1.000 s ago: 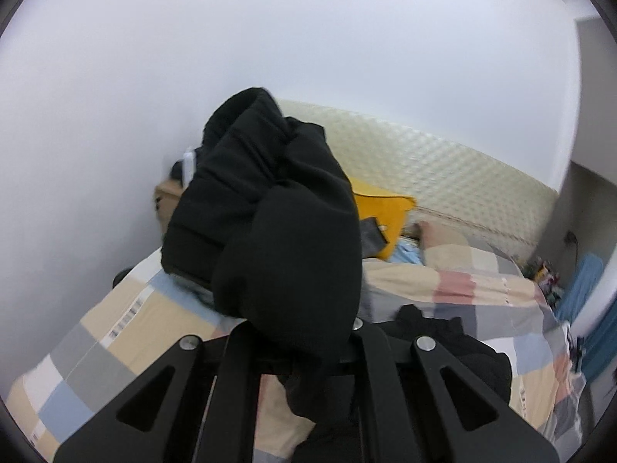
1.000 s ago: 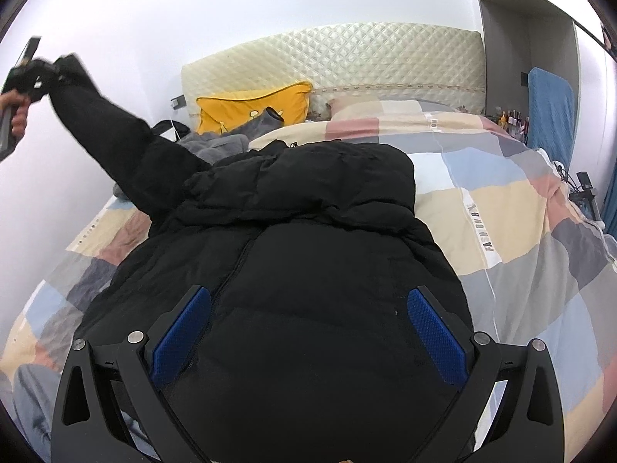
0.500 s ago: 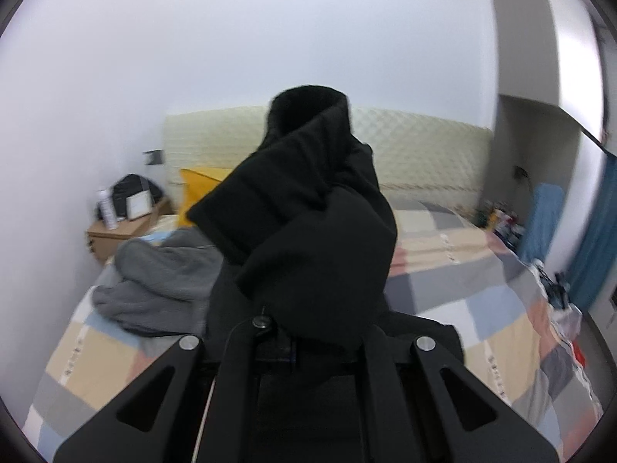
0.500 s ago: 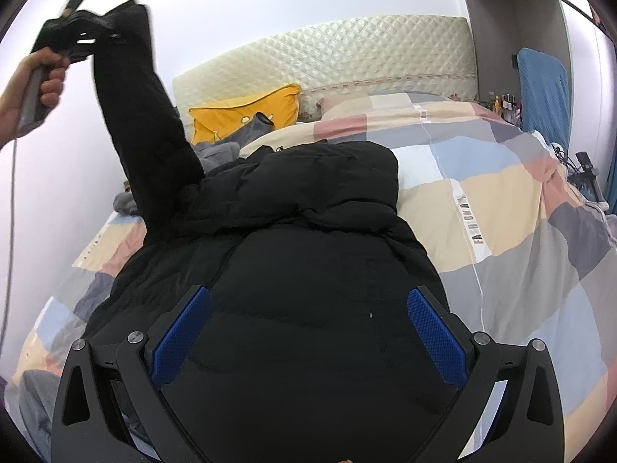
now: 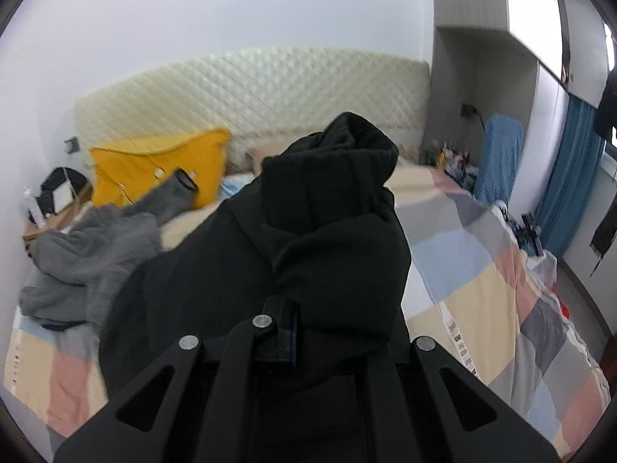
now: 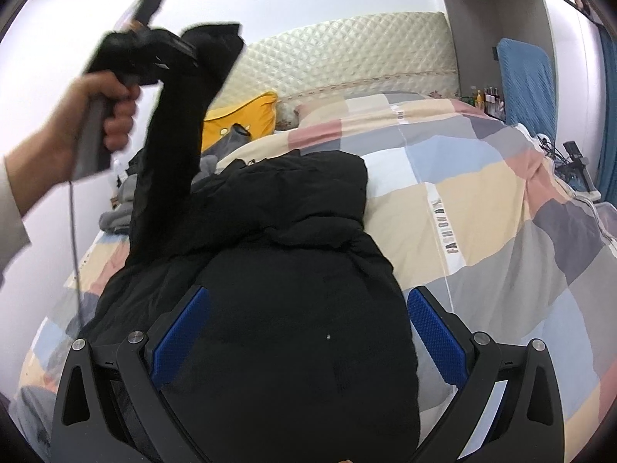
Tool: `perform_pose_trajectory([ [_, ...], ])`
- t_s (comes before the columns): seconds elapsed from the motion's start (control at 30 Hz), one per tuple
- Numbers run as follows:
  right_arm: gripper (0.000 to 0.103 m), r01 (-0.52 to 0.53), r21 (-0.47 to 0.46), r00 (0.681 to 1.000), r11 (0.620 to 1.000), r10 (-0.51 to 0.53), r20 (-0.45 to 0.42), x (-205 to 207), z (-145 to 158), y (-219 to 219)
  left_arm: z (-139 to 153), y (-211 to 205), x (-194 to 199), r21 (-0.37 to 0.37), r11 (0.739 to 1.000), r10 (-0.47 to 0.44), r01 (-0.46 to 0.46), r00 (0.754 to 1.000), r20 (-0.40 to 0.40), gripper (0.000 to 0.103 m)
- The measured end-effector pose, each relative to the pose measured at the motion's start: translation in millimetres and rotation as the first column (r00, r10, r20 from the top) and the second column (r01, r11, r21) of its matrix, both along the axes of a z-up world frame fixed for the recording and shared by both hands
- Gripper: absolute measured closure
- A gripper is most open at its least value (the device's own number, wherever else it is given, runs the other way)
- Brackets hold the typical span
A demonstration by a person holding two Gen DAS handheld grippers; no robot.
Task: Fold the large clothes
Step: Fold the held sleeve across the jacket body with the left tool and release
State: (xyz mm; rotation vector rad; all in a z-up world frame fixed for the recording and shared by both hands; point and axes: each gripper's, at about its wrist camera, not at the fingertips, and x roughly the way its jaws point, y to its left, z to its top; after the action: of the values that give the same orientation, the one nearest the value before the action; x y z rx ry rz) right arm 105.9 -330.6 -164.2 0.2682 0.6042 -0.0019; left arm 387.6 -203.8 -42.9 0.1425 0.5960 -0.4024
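A black puffer jacket (image 6: pixel 285 254) lies spread on the checked bed cover (image 6: pixel 482 200). My left gripper (image 5: pixel 304 320) is shut on the jacket's left sleeve (image 5: pixel 335 208), which drapes over the fingers. In the right wrist view the left gripper (image 6: pixel 181 52) holds that sleeve (image 6: pixel 173 146) raised high above the bed at the left. My right gripper (image 6: pixel 304 328) is open, its blue pads (image 6: pixel 435 332) on either side of the jacket's lower body, low over it.
A grey garment (image 5: pixel 88 254) lies crumpled at the bed's left by a yellow pillow (image 5: pixel 154 169). A quilted cream headboard (image 6: pixel 347 58) stands behind. A nightstand (image 5: pixel 50 212) is far left. A blue cloth (image 6: pixel 524 77) and curtain (image 5: pixel 567 177) are at the right.
The left gripper has swung the sleeve up and rightwards, towards the jacket's middle. The right gripper has stayed over the jacket's lower body.
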Motion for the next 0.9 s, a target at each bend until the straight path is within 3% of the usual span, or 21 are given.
perform_pose_trajectory([
  [0.13,0.0,0.03,0.036,0.999,0.999,-0.029,-0.02,3.5,-7.0,-14.3,-43.9,-32.5,12.0,0.019,0.999,-0.032,0.033,0.998,-0.061,0.096],
  [0.4,0.0,0.056,0.086,0.997,0.995,-0.051,-0.064,16.4,-23.1,-28.9,-148.2,-100.7,17.6,0.183,0.982,-0.036,0.051,0.996,-0.084,0.096],
  [0.47,0.0,0.049,0.098,0.996,0.994,-0.042,-0.074,19.1,-25.9,-29.0,-161.9,-103.2,17.8,0.202,0.978,-0.027,0.043,0.997,-0.077,0.096],
  [0.67,0.0,0.033,0.104,0.997,0.994,-0.025,-0.08,22.2,-29.3,-25.2,-194.5,-107.3,33.3,0.236,0.97,-0.027,0.063,0.988,-0.153,0.096],
  [0.9,0.0,0.041,0.08,0.993,0.996,-0.032,-0.11,28.1,-34.9,-20.7,-200.0,-108.9,32.4,0.235,0.968,-0.04,0.084,0.982,-0.187,0.096],
])
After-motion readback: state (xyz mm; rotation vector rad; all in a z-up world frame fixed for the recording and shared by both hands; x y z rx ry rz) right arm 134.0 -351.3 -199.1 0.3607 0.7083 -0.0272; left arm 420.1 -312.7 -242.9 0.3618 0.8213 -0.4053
